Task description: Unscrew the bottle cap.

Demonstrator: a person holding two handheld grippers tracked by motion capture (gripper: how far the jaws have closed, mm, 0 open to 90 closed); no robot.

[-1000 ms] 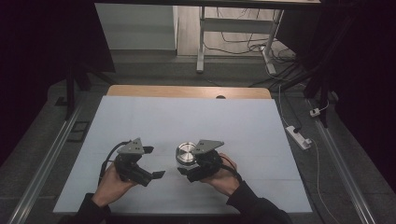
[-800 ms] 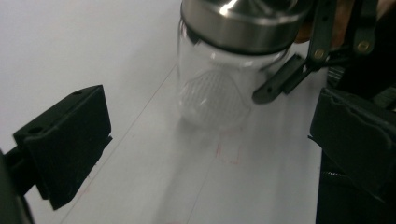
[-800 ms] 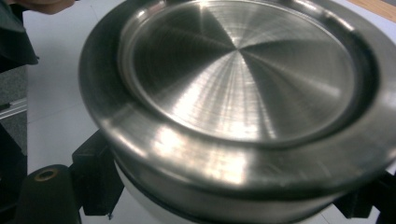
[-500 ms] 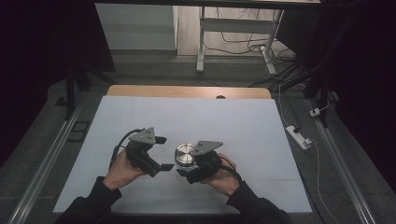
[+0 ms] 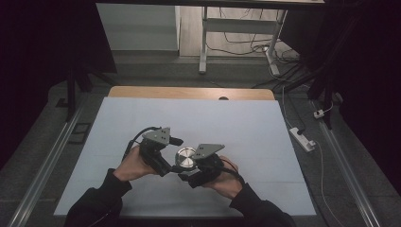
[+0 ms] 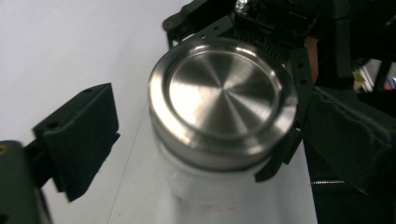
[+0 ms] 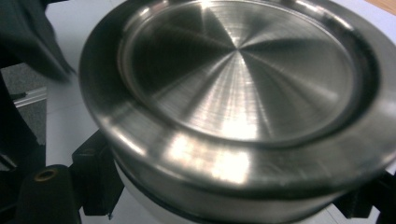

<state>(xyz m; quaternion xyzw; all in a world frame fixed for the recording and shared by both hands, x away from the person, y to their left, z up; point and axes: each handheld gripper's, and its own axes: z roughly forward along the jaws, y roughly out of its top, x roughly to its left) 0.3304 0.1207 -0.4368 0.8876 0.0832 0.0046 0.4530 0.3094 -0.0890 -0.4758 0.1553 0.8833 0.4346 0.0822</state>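
Claws meet over one jar near the table's point(image 5: 142, 118) front edge. At the nine o'clock side of the jar point(image 5: 185, 157), the left claw point(image 5: 171, 165) has just been closing; its jaws straddle the steel lid point(image 6: 223, 95), the near pad standing apart from it in the left gripper view. The white-bodied jar stands upright on the pale table. At the jar's four o'clock side, the right claw point(image 5: 187, 176) is clamped on the jar body below the lid.
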